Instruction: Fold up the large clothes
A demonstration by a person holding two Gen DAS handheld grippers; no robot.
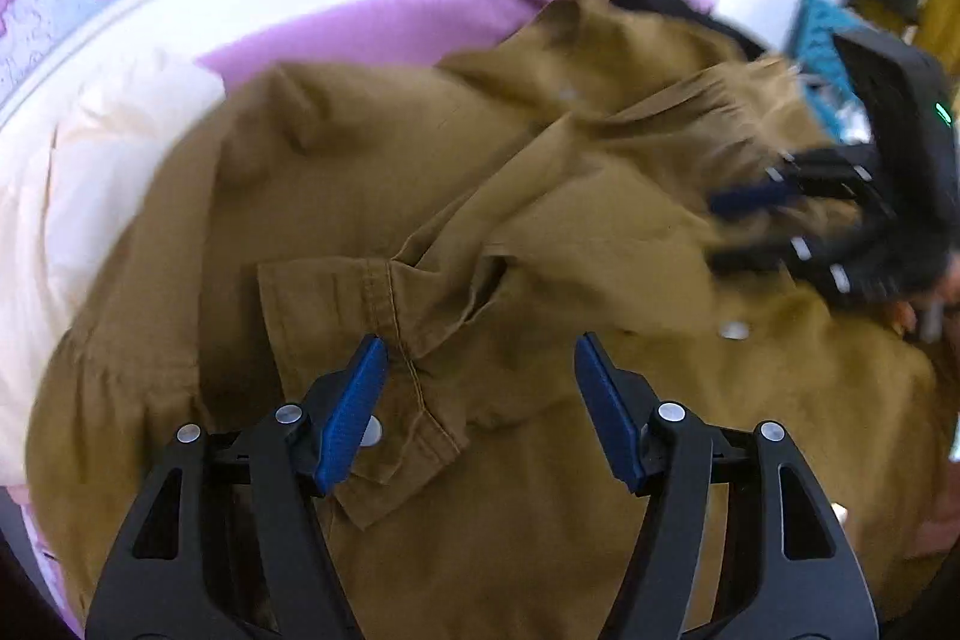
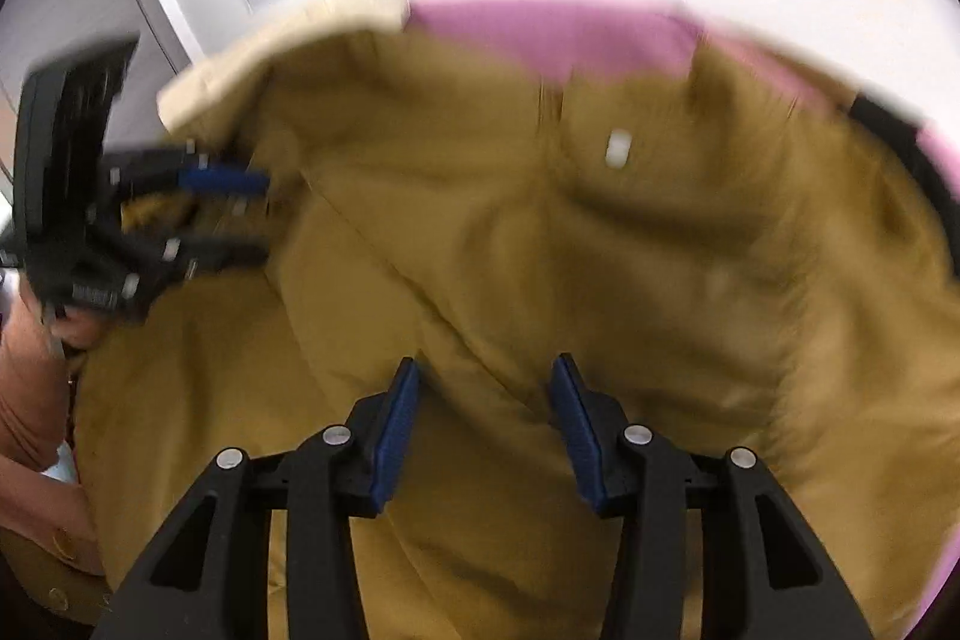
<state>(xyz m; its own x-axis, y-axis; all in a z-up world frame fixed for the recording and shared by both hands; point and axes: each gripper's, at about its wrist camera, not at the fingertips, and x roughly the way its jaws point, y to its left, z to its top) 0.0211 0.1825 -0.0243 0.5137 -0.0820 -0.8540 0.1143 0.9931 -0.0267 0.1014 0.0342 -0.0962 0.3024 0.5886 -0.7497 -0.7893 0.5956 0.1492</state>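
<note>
Left wrist view: brown shirt (image 1: 540, 220) spread beneath left tool (image 1: 480, 358), jaws apart, cuff (image 1: 384, 400) between them; right tool (image 1: 714, 232) likewise unclasped, empty.

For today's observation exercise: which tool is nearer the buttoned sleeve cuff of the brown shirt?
Left. The left tool hangs right over the cuff; the right tool is off across the brown shirt.

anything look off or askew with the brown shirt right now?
Nothing damaged or spilled. The brown shirt lies crumpled rather than flat: its cuffed sleeve is flopped across the body, and the collar area is bunched. Both the left gripper and right gripper are open above it, gripping nothing.
</note>
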